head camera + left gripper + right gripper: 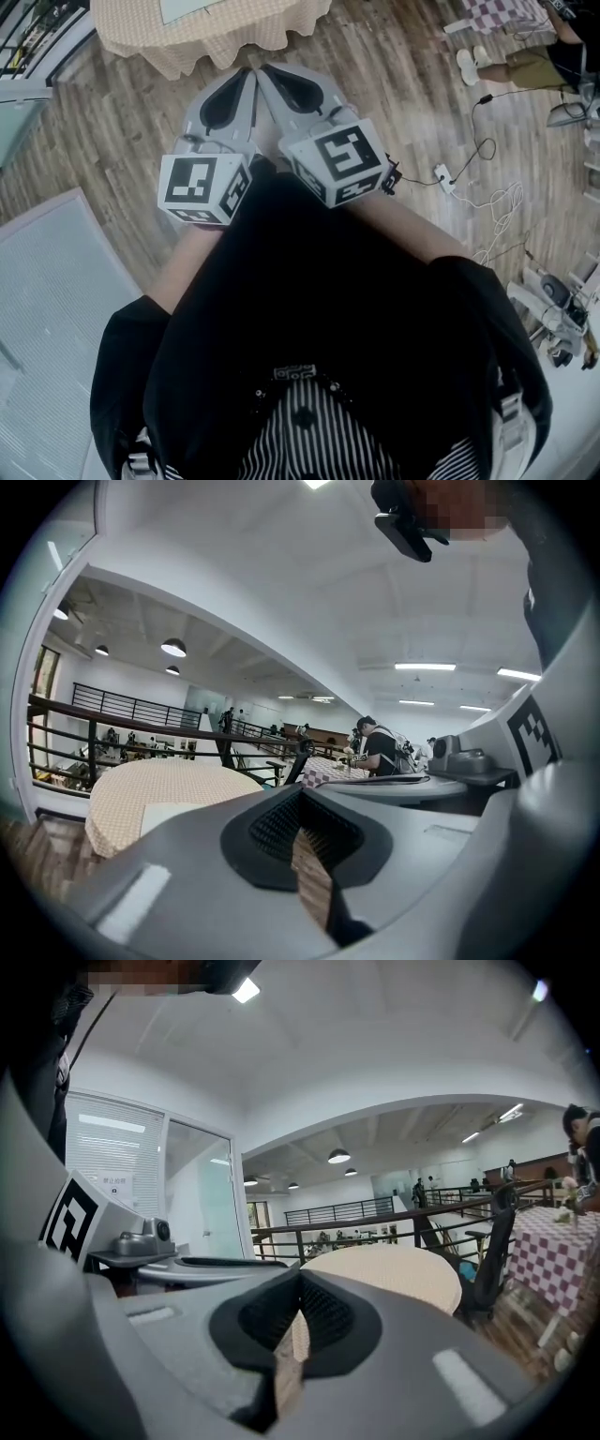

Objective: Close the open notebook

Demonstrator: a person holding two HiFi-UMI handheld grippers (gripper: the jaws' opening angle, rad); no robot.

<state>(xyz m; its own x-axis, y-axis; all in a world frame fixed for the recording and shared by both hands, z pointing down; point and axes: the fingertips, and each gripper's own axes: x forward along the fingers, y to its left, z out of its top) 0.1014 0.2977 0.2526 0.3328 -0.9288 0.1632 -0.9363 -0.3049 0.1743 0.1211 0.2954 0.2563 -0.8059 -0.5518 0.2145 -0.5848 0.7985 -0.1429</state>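
Closed and empty, left gripper (242, 80) and right gripper (273, 75) are pointing across open wooden floor (122, 122) toward the round table (216, 42) bearing an edge-cropped pale sheet (187, 7).

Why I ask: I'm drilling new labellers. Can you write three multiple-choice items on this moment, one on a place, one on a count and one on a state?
1. In the head view, where is the round table under a beige checked cloth?
A at the top edge; B at the bottom edge; C at the right edge.
2. How many black-and-white marker cubes show in the head view?
A one; B two; C four.
3. How do the jaws of the grey right gripper stand?
A wide apart; B shut on a notebook; C shut, with nothing between.

Key:
1 A: the cloth hangs at the picture's top.
2 B: one cube sits left and one sits right.
3 C: the jaws meet in the right gripper view, with nothing between them.
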